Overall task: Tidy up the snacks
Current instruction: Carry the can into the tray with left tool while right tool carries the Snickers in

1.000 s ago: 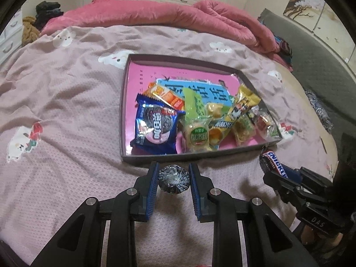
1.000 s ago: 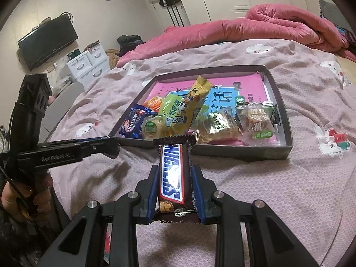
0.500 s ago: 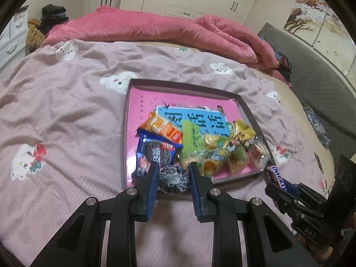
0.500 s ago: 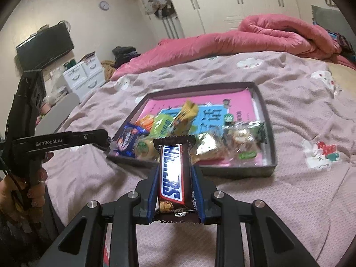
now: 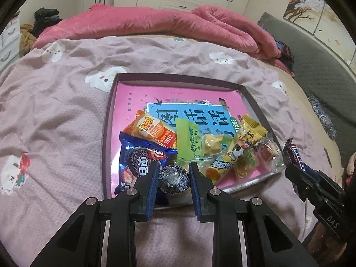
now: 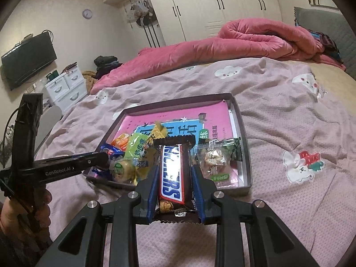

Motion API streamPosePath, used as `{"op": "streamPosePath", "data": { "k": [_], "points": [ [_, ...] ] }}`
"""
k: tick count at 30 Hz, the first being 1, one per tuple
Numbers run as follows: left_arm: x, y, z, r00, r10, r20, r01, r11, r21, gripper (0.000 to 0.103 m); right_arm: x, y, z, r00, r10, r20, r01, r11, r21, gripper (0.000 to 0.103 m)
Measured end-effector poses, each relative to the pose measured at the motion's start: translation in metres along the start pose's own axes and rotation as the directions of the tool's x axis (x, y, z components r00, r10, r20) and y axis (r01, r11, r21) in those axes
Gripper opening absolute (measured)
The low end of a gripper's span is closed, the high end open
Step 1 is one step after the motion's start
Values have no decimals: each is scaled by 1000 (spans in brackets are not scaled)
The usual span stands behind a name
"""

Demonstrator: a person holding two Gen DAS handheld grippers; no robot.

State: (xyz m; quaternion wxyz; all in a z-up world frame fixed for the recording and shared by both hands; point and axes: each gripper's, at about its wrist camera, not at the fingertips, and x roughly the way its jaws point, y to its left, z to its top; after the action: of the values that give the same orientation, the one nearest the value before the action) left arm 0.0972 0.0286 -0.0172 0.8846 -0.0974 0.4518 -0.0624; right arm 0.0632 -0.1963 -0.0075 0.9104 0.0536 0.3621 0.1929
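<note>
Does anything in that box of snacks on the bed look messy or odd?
Yes. The snacks lie heaped against the near side of the tray, overlapping at odd angles, while its far half is bare. Nothing looks torn or spilled. A round foil candy and a Snickers bar are held in the fingers.

Mauve-blanketed bed bearing snack-filled tray and rumpled pink duvet.

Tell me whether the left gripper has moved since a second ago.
Yes. The left gripper, shut on a round foil candy, has moved forward over the tray's near edge; earlier it hung short of that edge, above the bedspread.
</note>
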Motion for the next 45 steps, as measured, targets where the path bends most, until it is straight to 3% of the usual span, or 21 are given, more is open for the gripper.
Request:
{"op": "streamPosePath", "data": {
  "k": [21, 35, 45],
  "points": [
    [22, -4, 3, 1000, 9, -15, -8, 1000, 23, 28, 36, -2, 20, 995, -98, -30, 99, 994, 53, 29],
    [22, -3, 2, 1000, -3, -15, 3, 1000, 17, 28, 59, 16, 22, 995, -77, -67, 78, 997, 13, 29],
    [21, -2, 2, 1000, -3, -14, 4, 1000, 15, 27, 66, 3, 17, 990, -113, -82, 117, 992, 41, 29]
  ]
}}
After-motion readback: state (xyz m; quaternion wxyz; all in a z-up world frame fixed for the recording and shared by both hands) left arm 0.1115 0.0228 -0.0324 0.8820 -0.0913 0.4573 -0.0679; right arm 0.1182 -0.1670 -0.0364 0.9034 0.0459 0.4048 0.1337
